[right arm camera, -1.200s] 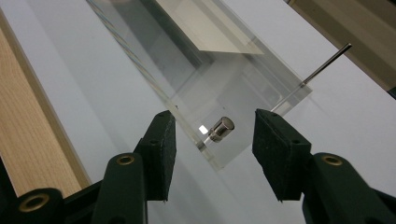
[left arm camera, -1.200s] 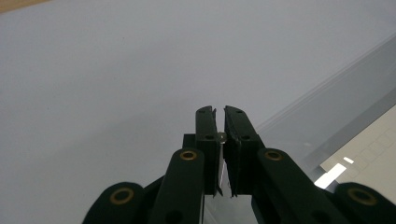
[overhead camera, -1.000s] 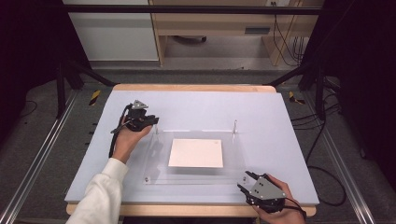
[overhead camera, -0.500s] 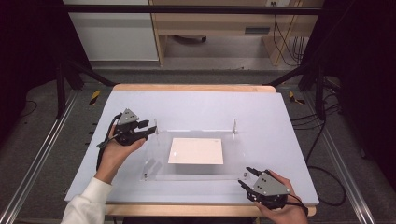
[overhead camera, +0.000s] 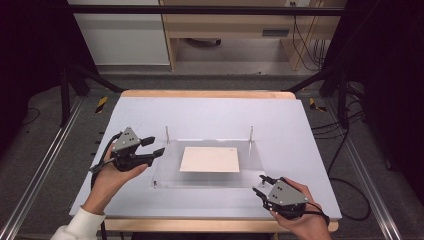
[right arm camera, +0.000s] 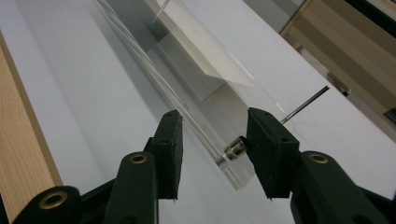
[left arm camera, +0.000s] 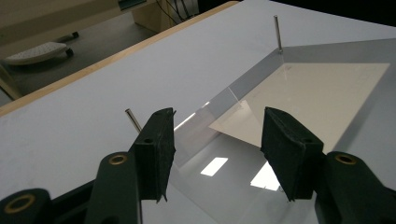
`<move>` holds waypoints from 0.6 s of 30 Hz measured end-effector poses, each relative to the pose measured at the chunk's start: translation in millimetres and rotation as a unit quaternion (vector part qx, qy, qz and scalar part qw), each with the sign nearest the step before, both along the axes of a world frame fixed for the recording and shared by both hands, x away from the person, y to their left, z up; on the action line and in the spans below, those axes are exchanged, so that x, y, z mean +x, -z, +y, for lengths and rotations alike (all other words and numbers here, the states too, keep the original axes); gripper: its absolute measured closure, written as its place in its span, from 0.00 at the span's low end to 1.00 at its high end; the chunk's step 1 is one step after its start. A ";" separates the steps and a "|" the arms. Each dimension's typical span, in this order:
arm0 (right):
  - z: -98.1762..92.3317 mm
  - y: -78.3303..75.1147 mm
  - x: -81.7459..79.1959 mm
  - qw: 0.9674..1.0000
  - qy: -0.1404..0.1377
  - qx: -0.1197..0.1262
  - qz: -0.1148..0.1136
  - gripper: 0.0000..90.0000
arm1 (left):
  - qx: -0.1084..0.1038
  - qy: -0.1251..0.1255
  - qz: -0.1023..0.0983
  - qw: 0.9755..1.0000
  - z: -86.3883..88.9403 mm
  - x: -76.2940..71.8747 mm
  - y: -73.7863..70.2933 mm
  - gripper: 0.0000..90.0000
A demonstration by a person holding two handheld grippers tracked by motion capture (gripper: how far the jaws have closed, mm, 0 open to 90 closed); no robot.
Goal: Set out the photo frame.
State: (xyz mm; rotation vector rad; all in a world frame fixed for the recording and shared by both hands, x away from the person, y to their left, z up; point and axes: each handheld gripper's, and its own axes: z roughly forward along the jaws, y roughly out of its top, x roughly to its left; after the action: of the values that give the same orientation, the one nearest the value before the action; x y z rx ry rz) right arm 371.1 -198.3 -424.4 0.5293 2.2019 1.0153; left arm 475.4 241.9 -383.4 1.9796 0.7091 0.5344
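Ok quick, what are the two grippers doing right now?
Left gripper: open, just been opening, holding nothing.
Right gripper: open, just been closing around the clear plate corner, not gripping it.

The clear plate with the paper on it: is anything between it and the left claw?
Nothing visible is. The left claw hangs open just off the clear plate, at its left edge, its jaws having just been opening with nothing between them. Only bare white table lies there.

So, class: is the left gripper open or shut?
Open. The left gripper has clear space between its jaws, with nothing in the gap, above the clear plate; they have just been opening.
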 end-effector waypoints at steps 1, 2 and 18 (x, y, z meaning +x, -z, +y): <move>-0.1 -1.0 0.5 1.000 0.000 -0.001 0.000 0.63 | -0.003 0.007 -0.008 1.000 0.0 -0.5 -0.5 0.48; -0.1 -1.0 0.5 1.000 0.000 -0.001 0.000 0.63 | 0.000 0.007 -0.016 1.000 1.0 -2.2 -1.5 0.48; -1.2 -11.8 6.2 1.000 0.005 0.009 -0.002 0.64 | 0.002 0.062 -0.020 0.998 -5.6 -33.6 -12.5 0.40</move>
State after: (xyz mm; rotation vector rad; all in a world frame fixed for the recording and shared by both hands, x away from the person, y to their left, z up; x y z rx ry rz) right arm 377.3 -199.5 -412.6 0.5454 2.1858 1.0323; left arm 441.8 236.3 -370.8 1.9959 0.5575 0.4991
